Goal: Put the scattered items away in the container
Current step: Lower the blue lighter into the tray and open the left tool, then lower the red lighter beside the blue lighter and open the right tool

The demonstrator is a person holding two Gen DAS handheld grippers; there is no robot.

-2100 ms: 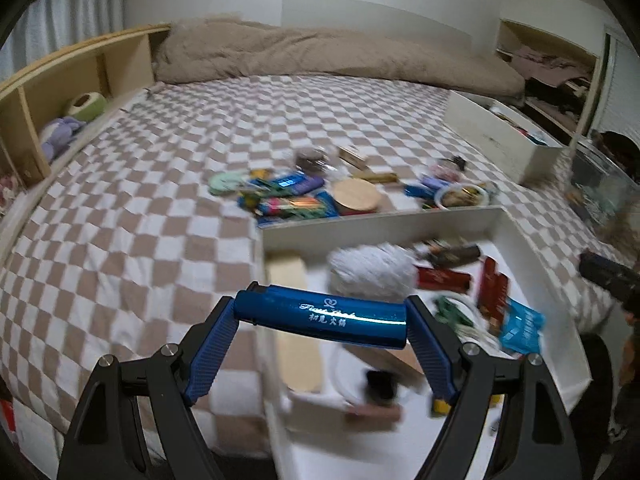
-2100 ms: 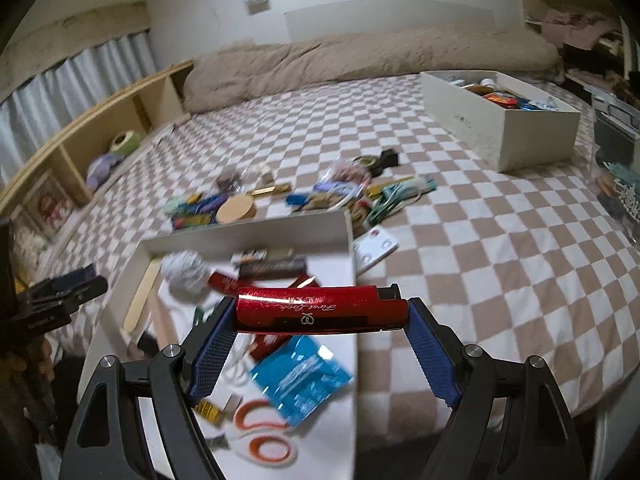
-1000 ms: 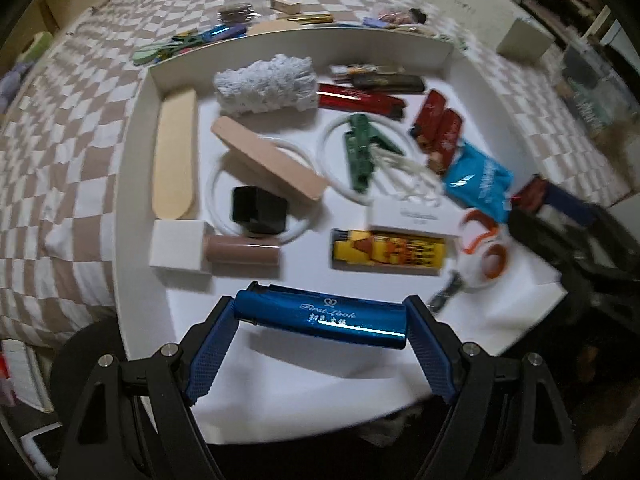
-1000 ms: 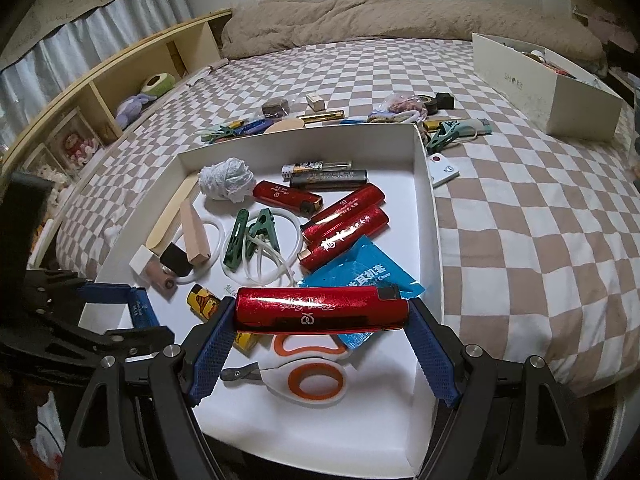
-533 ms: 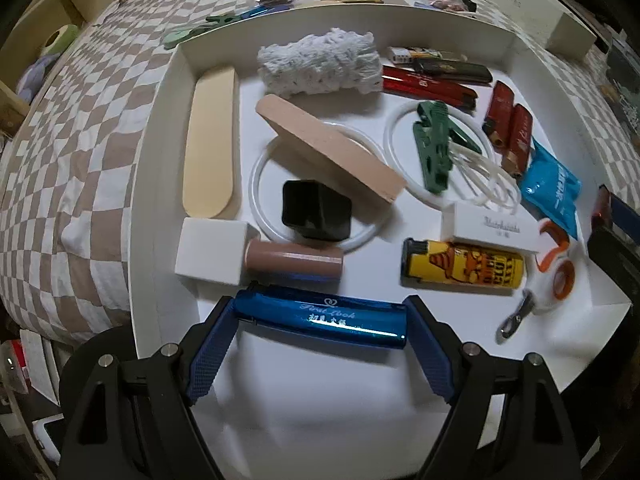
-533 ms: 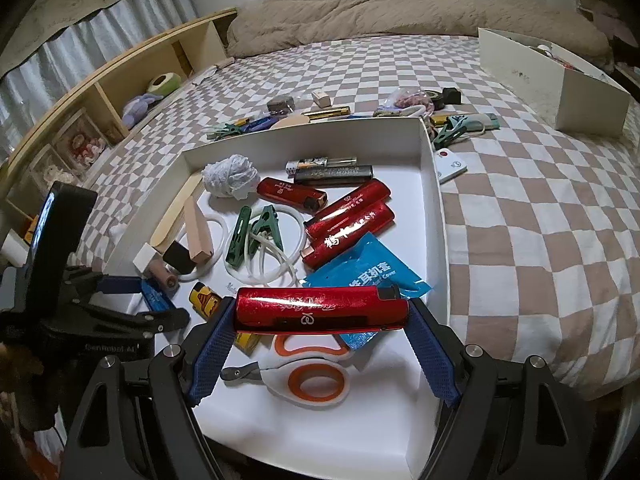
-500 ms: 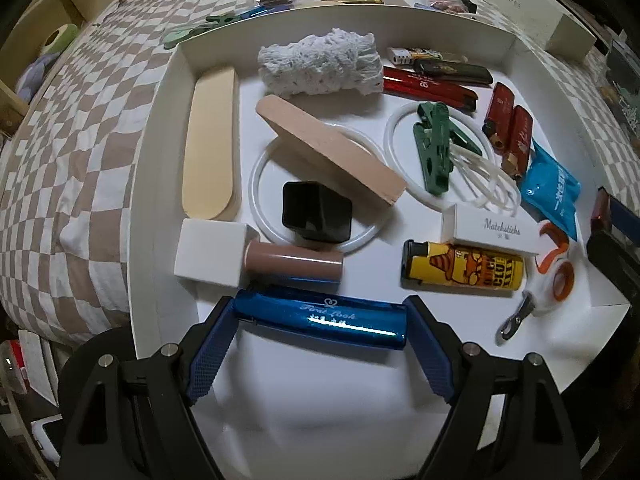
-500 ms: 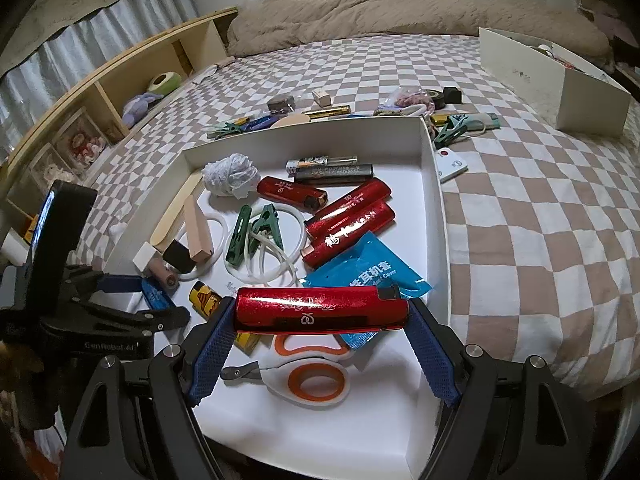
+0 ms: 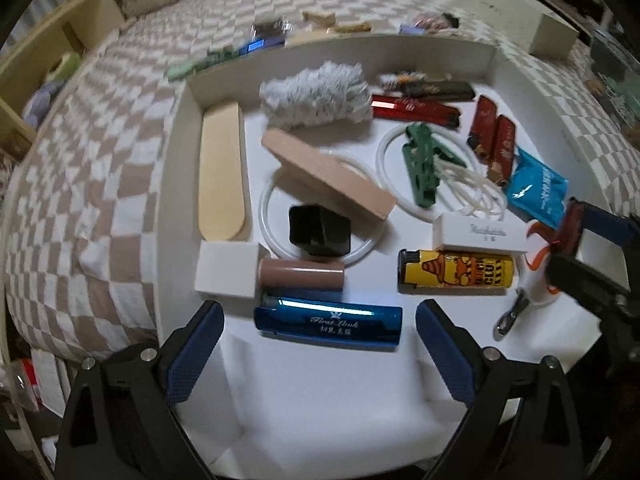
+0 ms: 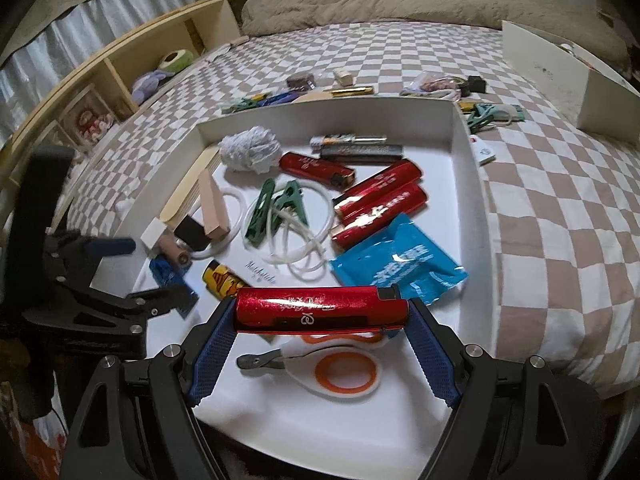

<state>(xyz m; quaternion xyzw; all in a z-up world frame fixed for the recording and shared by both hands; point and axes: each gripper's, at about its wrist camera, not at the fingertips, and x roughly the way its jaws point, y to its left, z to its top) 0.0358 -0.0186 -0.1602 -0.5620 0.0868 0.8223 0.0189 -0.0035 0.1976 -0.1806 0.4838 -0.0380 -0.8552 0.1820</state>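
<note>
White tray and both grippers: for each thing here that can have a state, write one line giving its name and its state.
Left gripper: jaws opening, pads clear of the lighter.
Blue lighter: released, lying flat in the tray.
Right gripper: closed on the red lighter.
Red lighter: held crosswise above the tray.
White tray: open-topped, partly filled.
Scissors: blades shut, lying flat.
</note>
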